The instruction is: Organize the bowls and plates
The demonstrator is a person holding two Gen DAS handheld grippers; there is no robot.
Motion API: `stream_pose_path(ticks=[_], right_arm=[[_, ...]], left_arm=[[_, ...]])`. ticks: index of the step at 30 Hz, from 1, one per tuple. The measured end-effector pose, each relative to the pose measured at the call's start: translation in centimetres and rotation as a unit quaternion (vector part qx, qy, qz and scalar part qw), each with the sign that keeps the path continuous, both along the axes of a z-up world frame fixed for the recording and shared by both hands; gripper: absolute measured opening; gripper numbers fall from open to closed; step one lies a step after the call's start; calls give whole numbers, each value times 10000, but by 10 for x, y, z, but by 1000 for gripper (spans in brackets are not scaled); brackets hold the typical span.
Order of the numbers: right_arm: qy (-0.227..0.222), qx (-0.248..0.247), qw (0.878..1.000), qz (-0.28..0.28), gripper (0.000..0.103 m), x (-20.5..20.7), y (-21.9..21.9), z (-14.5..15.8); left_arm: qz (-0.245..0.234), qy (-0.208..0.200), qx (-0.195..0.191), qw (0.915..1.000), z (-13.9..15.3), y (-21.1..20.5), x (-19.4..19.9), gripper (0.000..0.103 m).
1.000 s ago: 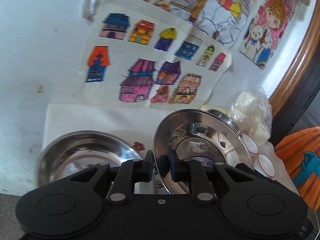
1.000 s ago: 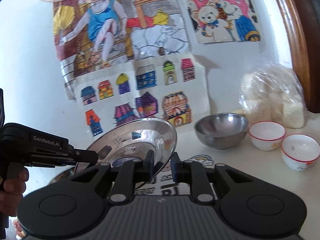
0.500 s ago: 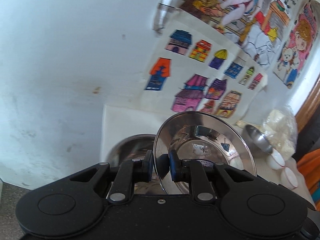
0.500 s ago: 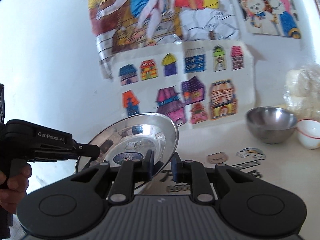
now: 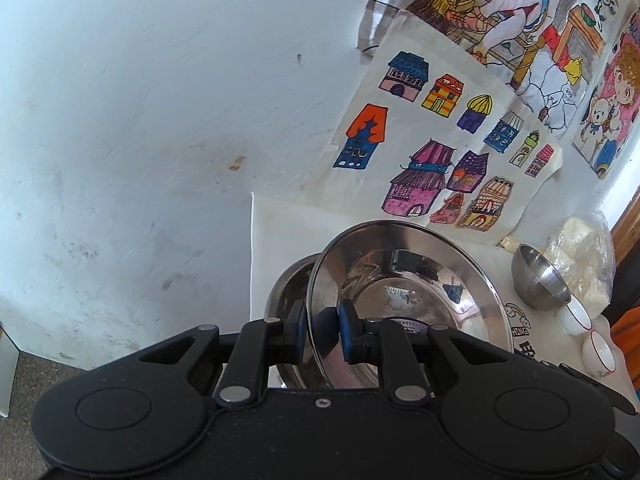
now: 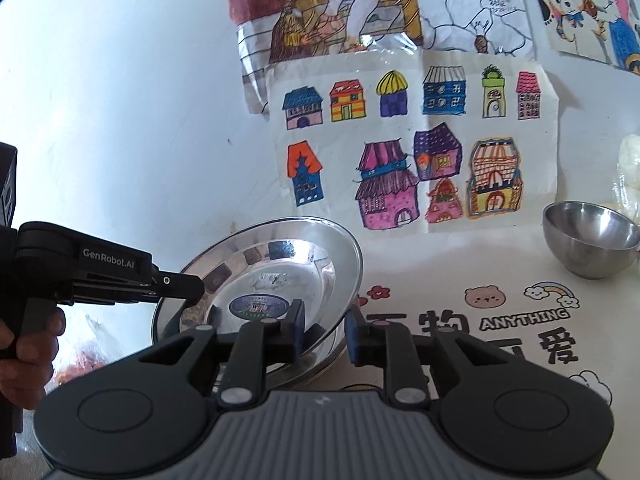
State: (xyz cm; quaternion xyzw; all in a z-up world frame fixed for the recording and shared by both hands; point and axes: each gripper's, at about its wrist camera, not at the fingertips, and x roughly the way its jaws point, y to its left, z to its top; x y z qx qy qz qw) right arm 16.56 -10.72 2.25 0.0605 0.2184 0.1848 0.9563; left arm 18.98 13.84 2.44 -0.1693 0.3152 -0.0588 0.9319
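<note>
A shiny steel plate point(image 5: 420, 280) hangs tilted just above a second steel plate point(image 5: 288, 284) that lies on the white table cover. My left gripper point(image 5: 321, 332) is shut on the tilted plate's near rim. In the right wrist view the same plate point(image 6: 272, 264) has the left gripper point(image 6: 192, 286) clamped on its left rim. My right gripper point(image 6: 325, 334) straddles the plate's right rim. Its jaws are opening, with a gap showing between the pads and the rim. The lower plate point(image 6: 316, 364) peeks out beneath.
A small steel bowl point(image 6: 592, 240) stands at the right by the wall, beside a plastic bag point(image 5: 584, 256) and two white red-rimmed bowls point(image 5: 576, 314). The table's left edge point(image 5: 253, 260) is close to the plates. A hand point(image 6: 24, 352) holds the left gripper.
Both grippers carried the tilted plate leftward until it came over the plate on the table. The right jaws have spread off the rim.
</note>
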Motion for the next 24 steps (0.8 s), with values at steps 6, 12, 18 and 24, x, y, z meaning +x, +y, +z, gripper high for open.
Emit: stream_pose_path(ticks=[6, 12, 18, 24], right_arm=[[78, -68, 9999, 97, 26, 1, 4, -3], [173, -102, 9997, 121, 27, 5, 6, -4], [197, -107, 9997, 133, 28, 6, 8, -4], [192, -119, 9996, 160, 32, 6, 9, -4]], left_arm=[[53, 54, -80, 9999, -3, 5, 0, 18], [57, 91, -60, 9999, -4, 4, 2, 18], [68, 108, -44, 9999, -5, 3, 3, 18], [68, 140, -16, 9999, -6, 3, 3, 18]])
